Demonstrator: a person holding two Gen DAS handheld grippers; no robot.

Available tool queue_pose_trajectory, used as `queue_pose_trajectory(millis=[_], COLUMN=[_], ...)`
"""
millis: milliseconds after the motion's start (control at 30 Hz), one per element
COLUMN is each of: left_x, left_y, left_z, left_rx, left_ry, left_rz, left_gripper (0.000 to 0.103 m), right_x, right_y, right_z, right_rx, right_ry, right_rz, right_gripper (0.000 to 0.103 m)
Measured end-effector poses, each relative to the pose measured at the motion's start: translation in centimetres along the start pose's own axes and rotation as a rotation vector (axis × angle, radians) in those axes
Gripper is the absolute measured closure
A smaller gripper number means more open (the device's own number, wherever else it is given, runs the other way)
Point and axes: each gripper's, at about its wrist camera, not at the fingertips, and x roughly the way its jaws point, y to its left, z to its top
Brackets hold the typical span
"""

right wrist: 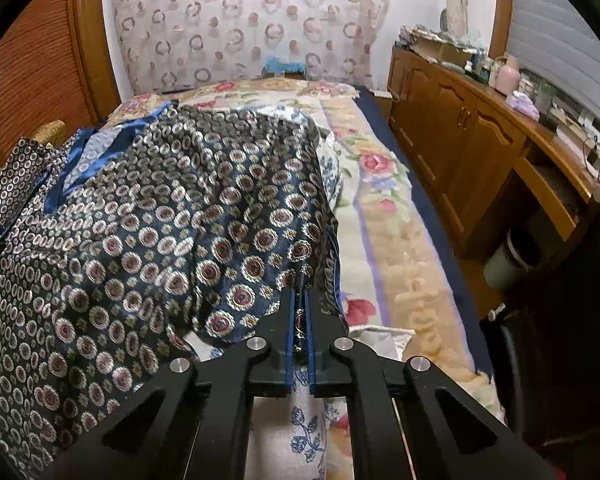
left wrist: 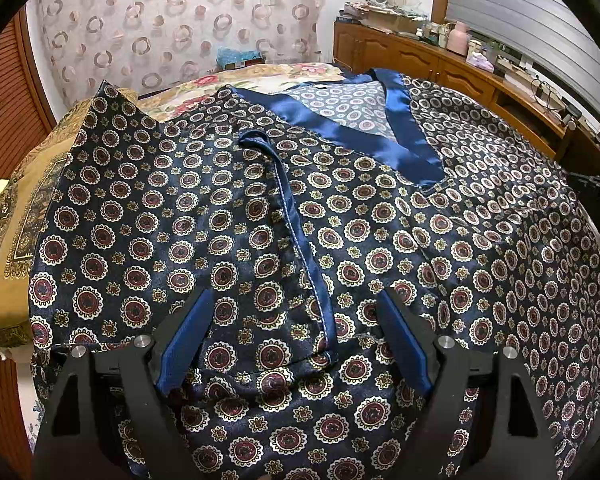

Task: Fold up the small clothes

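Observation:
A dark navy satin top (left wrist: 228,216) printed with red and white medallions lies spread on the bed, its plain blue V neckband (left wrist: 384,128) toward the far side. One sleeve with blue edging (left wrist: 300,240) is laid across the front. My left gripper (left wrist: 296,300) hovers over the lower front with its blue-padded jaws wide apart and the cloth lying flat beneath them. In the right wrist view the same top (right wrist: 160,224) fills the left half. My right gripper (right wrist: 300,300) is shut on the garment's right edge, a thin fold of fabric pinched between its pads.
The flowered bedspread (right wrist: 380,208) shows to the right of the top. A wooden sideboard (right wrist: 460,136) crowded with bottles and boxes runs along the right wall. A ring-patterned curtain (left wrist: 172,20) hangs behind the bed. A gold patterned pillow (left wrist: 16,240) lies at the left.

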Motion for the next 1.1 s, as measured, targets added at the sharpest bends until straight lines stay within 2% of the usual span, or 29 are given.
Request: queue_pose_trajectory(millis=[167,367,467,567,800,900,1033,1067,1100], left_x=[0.0,0.1,-0.2,-1.2,-5.5,-7.6,-9.7,-9.9,-10.2], left_y=[-0.1,-0.2,-0.2,-0.1,0.9,0.6,-0.2,-0.3,-0.6], left_z=[0.0,0.1,-0.1,-0.3,0.0,0.1,0.0,0.1,0.1], left_rx=[0.002,0.004,0.010,0.014,-0.066,-0.076,-0.076,-0.073,-0.067], left_ry=[0.000,-0.001,-0.003,-0.028,-0.150,-0.206,-0.259,-0.264,-0.271], left_rz=[-0.002,0.005,0.014,0.047,0.014,0.004,0.000,-0.004,-0.008], left_gripper=[0.019,0.018,0.018,0.018,0.018,0.018,0.018,0.018,0.018], right_x=[-1.8,-3.9,-3.2,-1.5,0.9,0.2,-1.1,-1.6,-2.0], right_y=[1.6,6.0,8.4,9.4,8.9,9.1,9.8,9.5,9.3], right_z=[0.9,1.3,0.3,-1.0,-2.0,-2.5,-2.4,-2.5,-2.5], right_rx=[-0.027,-0.119,-0.157,-0.177,-0.151,-0.156,-0.151,-0.134,-0.124], right_ry=[-0.081,-0.145,-0.120,-0.078,-0.023,-0.018,-0.022,-0.032,-0.042], right_rz=[0.015,0.091,0.140,0.144,0.170,0.177,0.125,0.129,0.138], right_gripper=[0.100,0.100,0.100,0.100,0.100,0.100,0.085,0.083,0.077])
